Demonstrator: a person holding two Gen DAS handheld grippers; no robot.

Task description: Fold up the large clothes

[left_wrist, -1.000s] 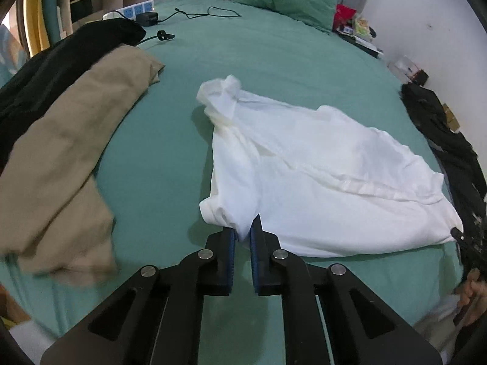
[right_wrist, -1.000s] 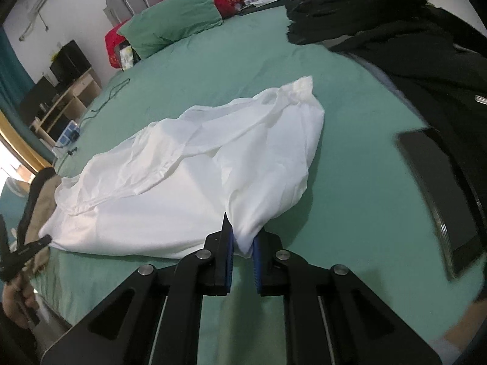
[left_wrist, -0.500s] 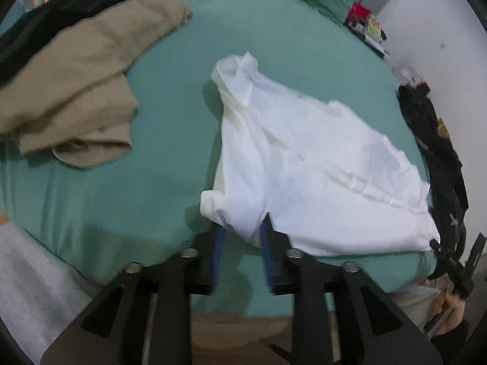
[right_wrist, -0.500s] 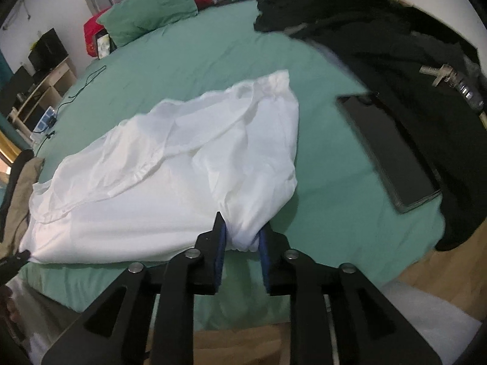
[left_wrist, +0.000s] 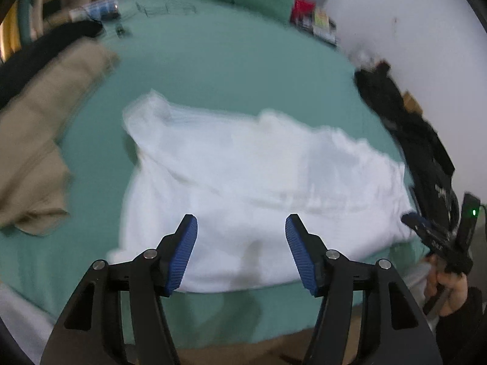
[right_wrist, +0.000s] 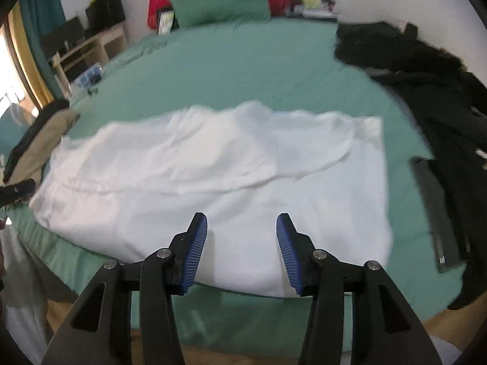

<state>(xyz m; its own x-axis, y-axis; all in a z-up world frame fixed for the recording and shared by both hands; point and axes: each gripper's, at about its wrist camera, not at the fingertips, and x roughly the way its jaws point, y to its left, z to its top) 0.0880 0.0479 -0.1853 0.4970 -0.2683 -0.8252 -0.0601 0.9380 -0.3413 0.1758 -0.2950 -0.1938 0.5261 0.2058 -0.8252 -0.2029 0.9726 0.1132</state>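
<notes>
The left gripper and right gripper are hanging spread wide, gripping nothing, above the near edge of the white shirt lying on the bed.

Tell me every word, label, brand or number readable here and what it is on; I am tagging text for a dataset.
None can be read.
Items by the headboard: print too blurred.
Black clothes: small white mark, unreadable.
White garment: no print visible.
</notes>
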